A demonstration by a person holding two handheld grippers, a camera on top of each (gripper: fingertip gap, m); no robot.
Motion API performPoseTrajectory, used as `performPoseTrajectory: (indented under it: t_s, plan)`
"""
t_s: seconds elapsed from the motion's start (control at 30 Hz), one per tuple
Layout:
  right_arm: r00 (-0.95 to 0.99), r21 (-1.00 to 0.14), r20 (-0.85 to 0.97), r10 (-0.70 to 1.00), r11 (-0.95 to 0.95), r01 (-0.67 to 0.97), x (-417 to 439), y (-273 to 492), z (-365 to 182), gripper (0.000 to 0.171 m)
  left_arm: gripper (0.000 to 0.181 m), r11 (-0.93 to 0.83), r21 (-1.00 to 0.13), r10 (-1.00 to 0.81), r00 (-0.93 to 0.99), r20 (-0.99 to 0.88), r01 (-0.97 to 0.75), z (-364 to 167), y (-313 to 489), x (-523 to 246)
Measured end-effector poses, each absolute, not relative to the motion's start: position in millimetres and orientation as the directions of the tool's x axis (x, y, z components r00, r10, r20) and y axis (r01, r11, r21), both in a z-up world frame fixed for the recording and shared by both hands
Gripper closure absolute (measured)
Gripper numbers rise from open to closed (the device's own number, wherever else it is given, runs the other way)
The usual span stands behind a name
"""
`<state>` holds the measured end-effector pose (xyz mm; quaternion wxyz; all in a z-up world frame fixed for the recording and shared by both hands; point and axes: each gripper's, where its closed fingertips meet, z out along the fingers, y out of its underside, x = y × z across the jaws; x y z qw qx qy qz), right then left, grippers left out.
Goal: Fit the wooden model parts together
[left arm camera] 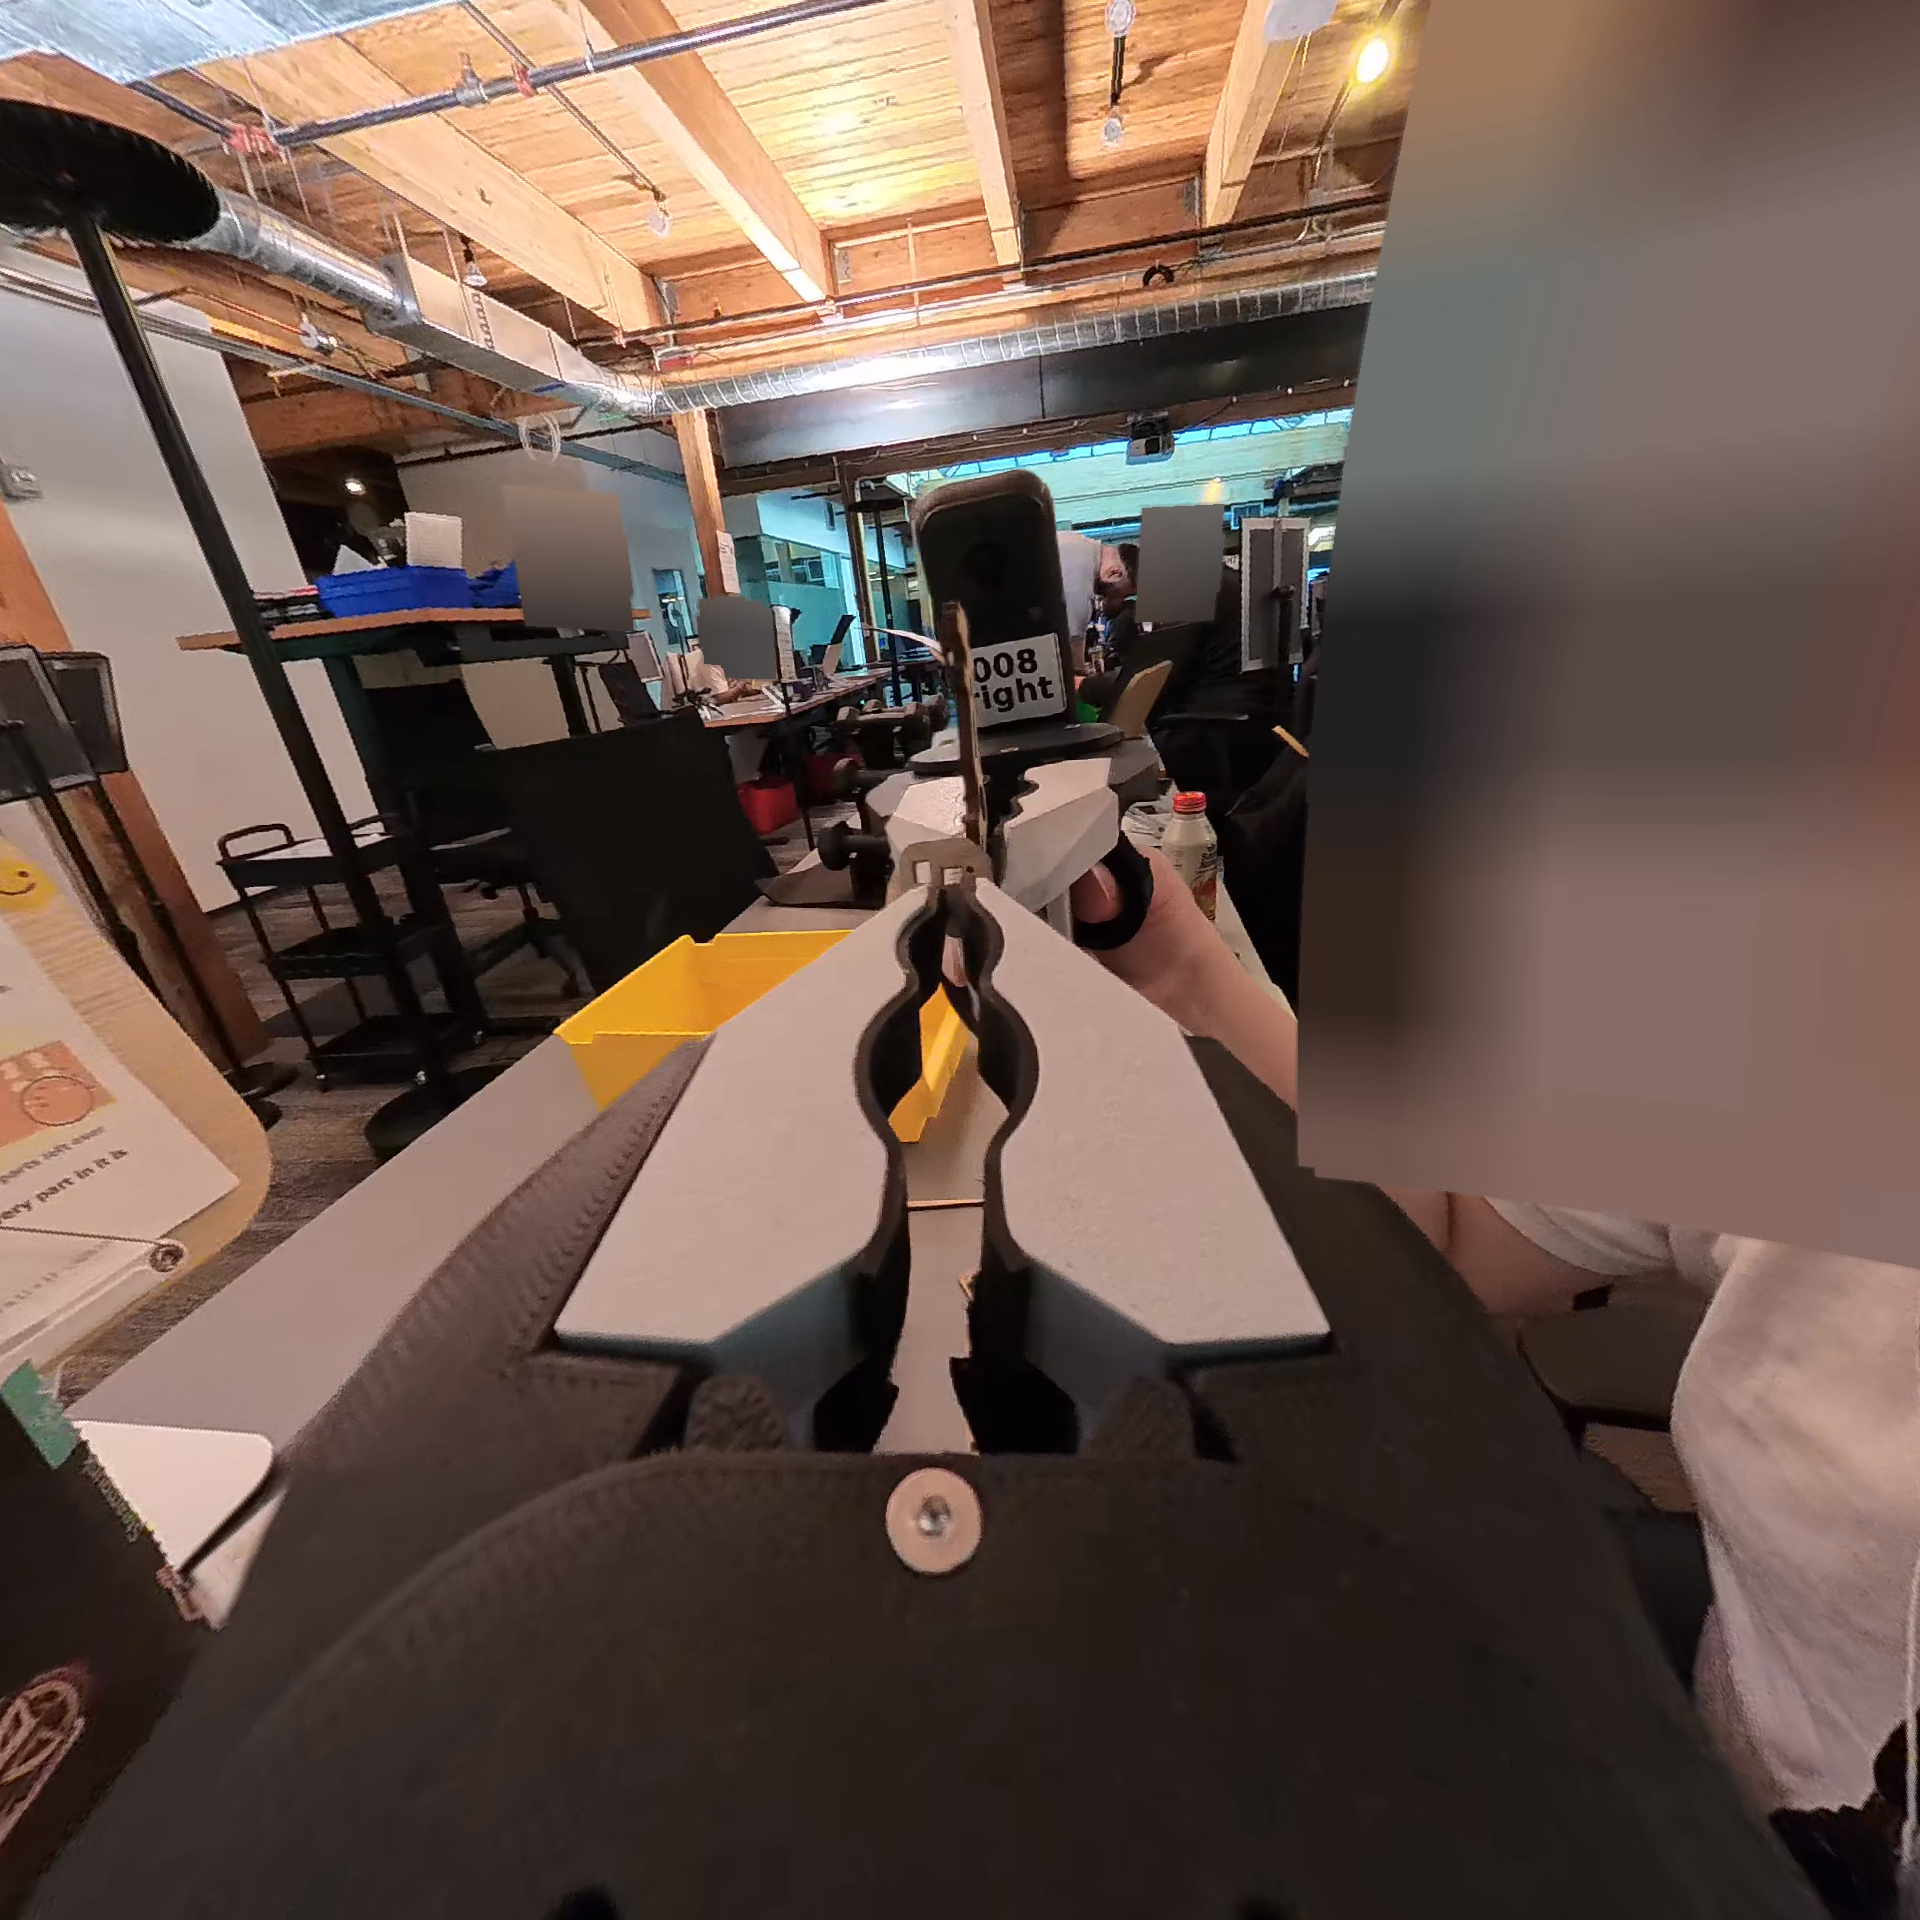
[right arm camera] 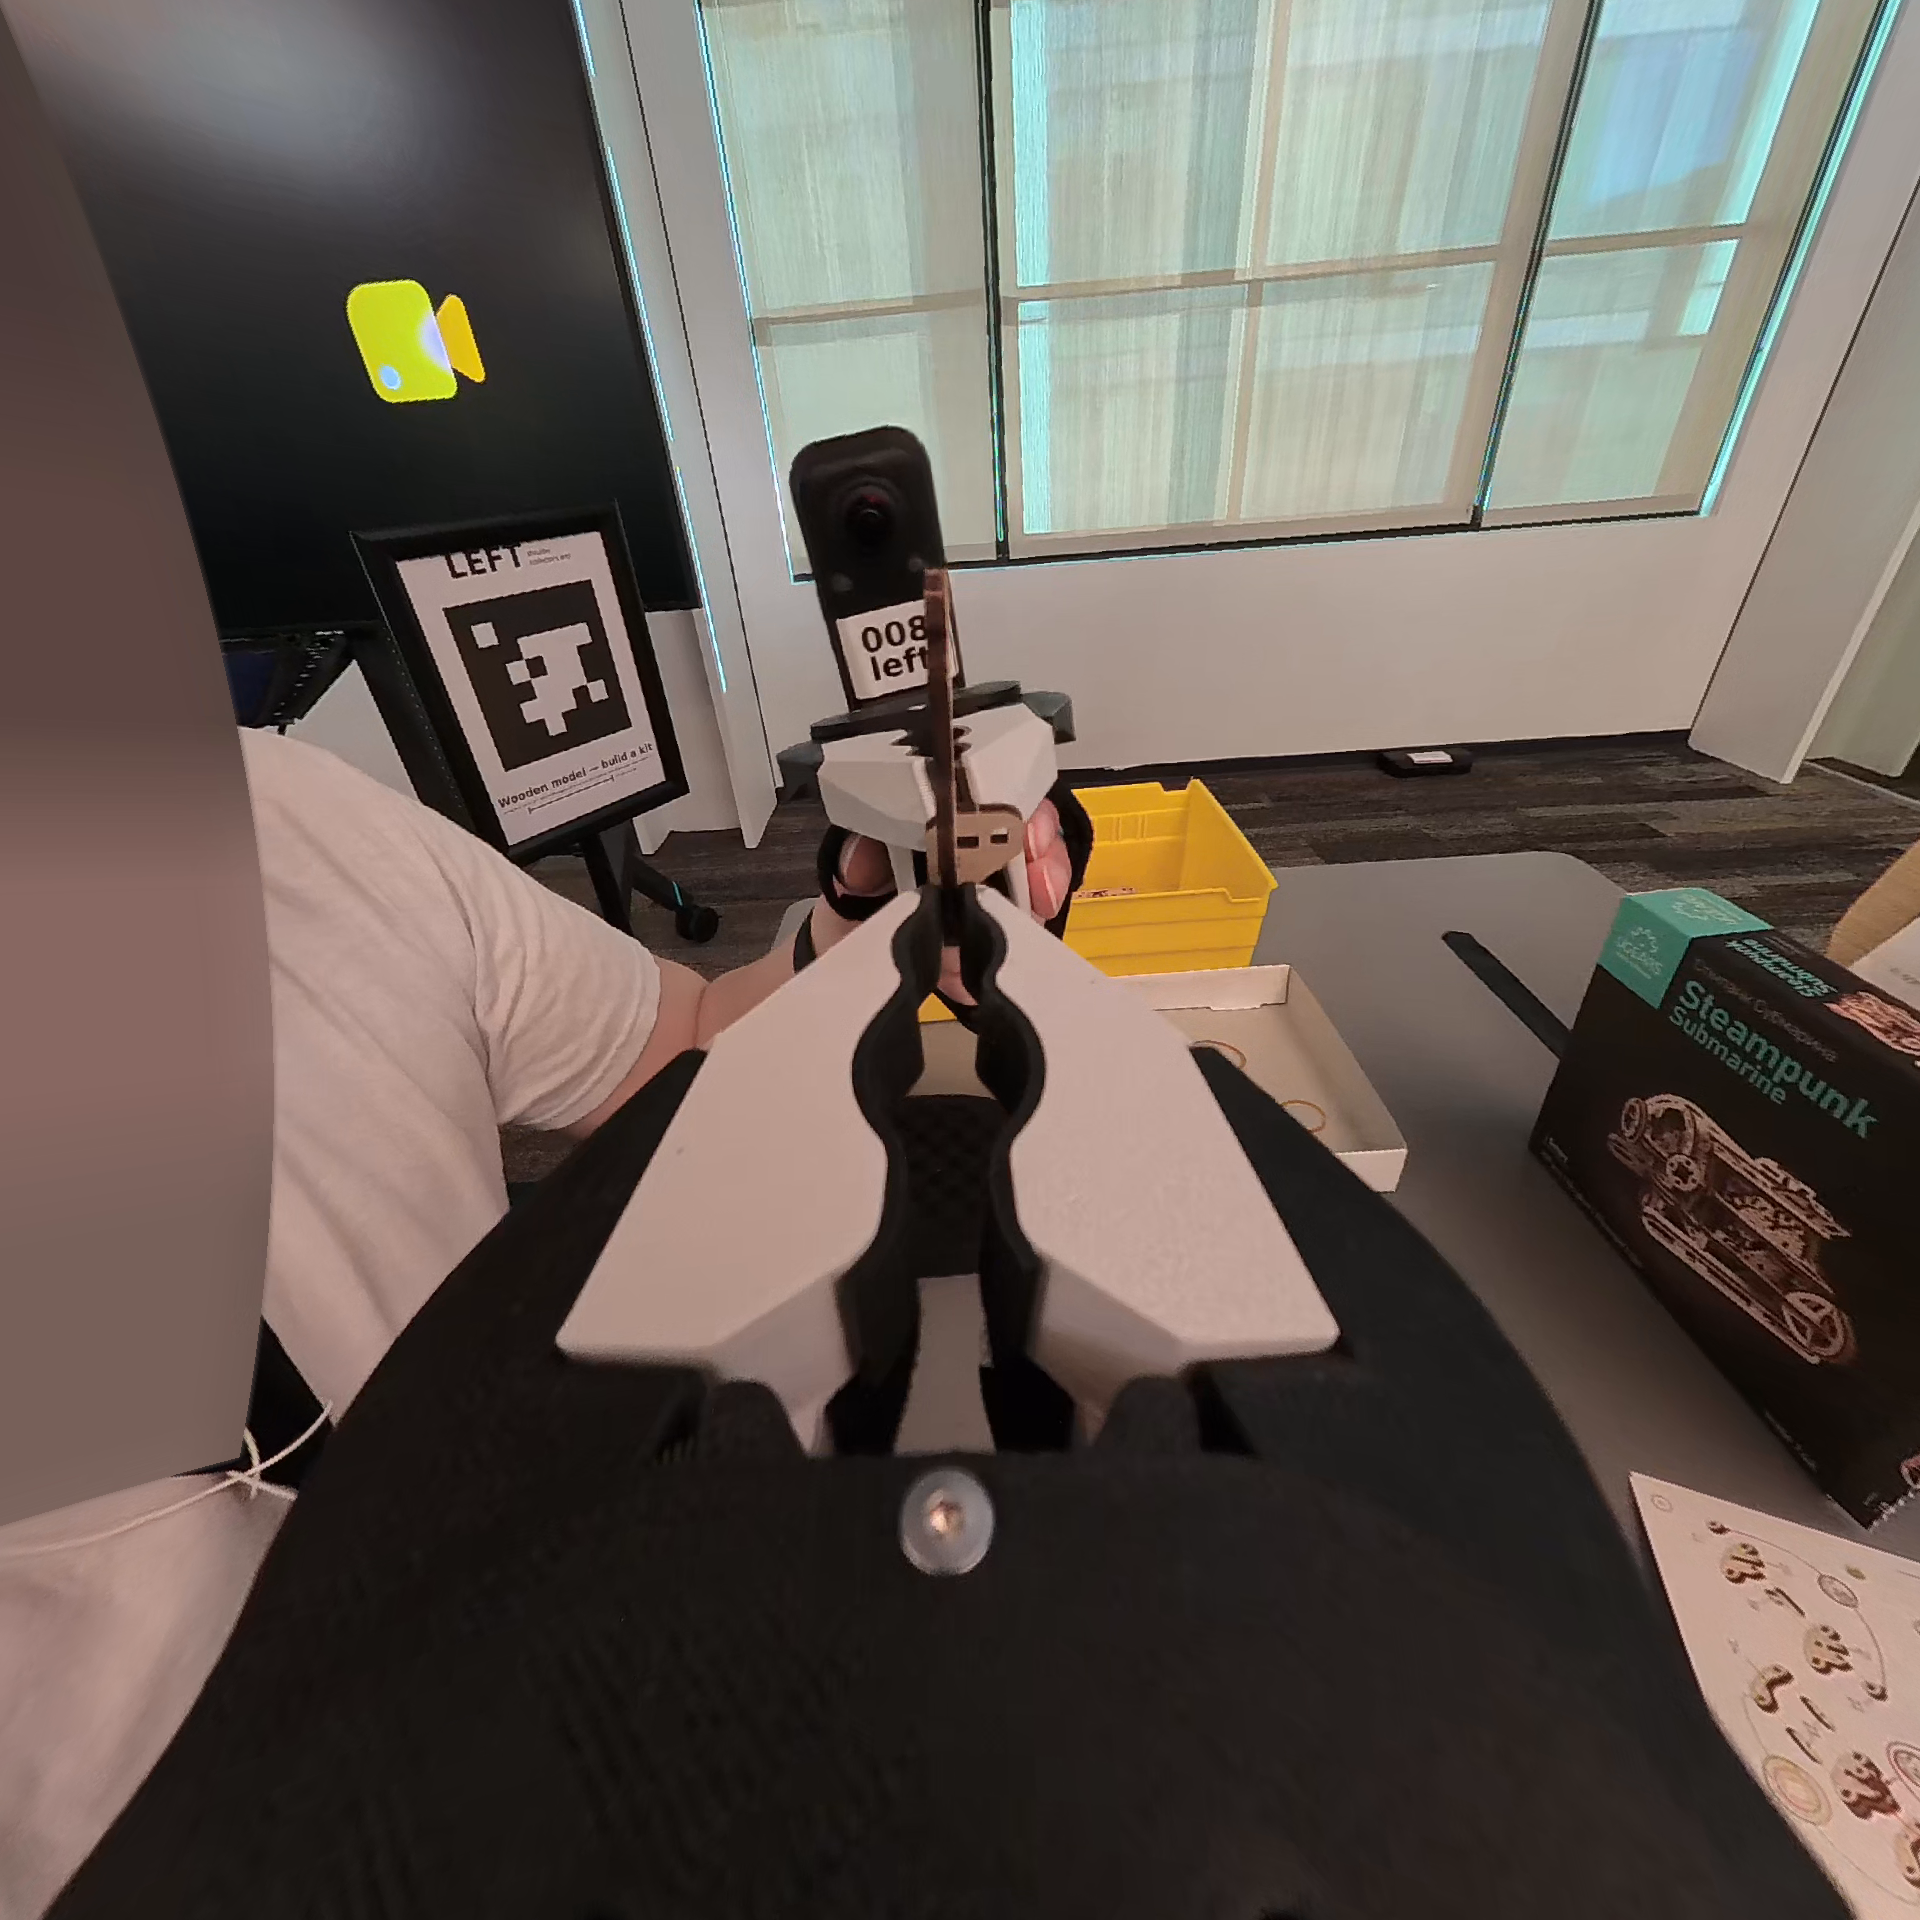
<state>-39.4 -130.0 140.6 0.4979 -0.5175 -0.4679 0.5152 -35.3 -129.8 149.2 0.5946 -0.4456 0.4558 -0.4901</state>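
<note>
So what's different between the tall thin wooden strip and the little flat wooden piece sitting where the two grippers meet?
The tall wooden strip stands upright, long and narrow, seen edge-on; the small wooden piece is short, lying crosswise with its broad face showing. The strip looks darker brown, the small piece paler tan with slots cut in it. Both are thin wood, meeting between the left gripper and right gripper, both shut.

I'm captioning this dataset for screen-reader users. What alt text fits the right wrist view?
The right gripper, shut, pinches a thin upright wooden strip carrying a small slotted wooden piece, facing the left gripper held in a hand. Behind sit a yellow bin, a grey table, a dark model kit box and windows.
</note>
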Motion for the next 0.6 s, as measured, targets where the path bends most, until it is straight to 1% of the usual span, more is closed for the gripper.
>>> performPoseTrajectory:
  t_s: [0.3,0.37,0.4,0.43,0.5,0.6]
  plan:
    - [0.047,-0.998,-0.069,0.997,-0.068,-0.009,-38.5,-129.5,139.2,0.169,0.181,0.054,-0.981,-0.996,0.073,-0.041,0.184,148.3,-129.1,-34.5]
    - [0.081,-0.998,-0.06,0.995,-0.061,0.008,-38.2,-125.0,136.5,0.17,0.169,0.022,-0.982,-0.999,0.031,-0.017,0.19,148.8,-133.3,-34.1]
    - [0.08,-0.998,-0.053,0.995,-0.054,0.013,-38.5,-125.4,135.8,0.17,0.168,0.001,-0.982,-1.0,0.01,0.001,0.188,148.9,-135.1,-33.6]
    - [0.052,-0.998,-0.056,0.997,-0.056,0.004,-39.1,-129.6,137.6,0.17,0.176,0.002,-0.983,-1.0,0.021,0.002,0.186,148.6,-133.3,-33.5]
    - [0.037,-0.998,-0.056,0.998,-0.056,-0.001,-39.6,-132.5,138.9,0.17,0.178,0.044,-0.983,-0.997,0.073,-0.032,0.176,147.1,-127.9,-33.6]
    - [0.03,-0.998,-0.059,0.998,-0.059,-0.003,-39.3,-134.4,140.1,0.17,0.181,0.046,-0.984,-0.998,0.059,-0.036,0.175,146.9,-131.4,-32.4]
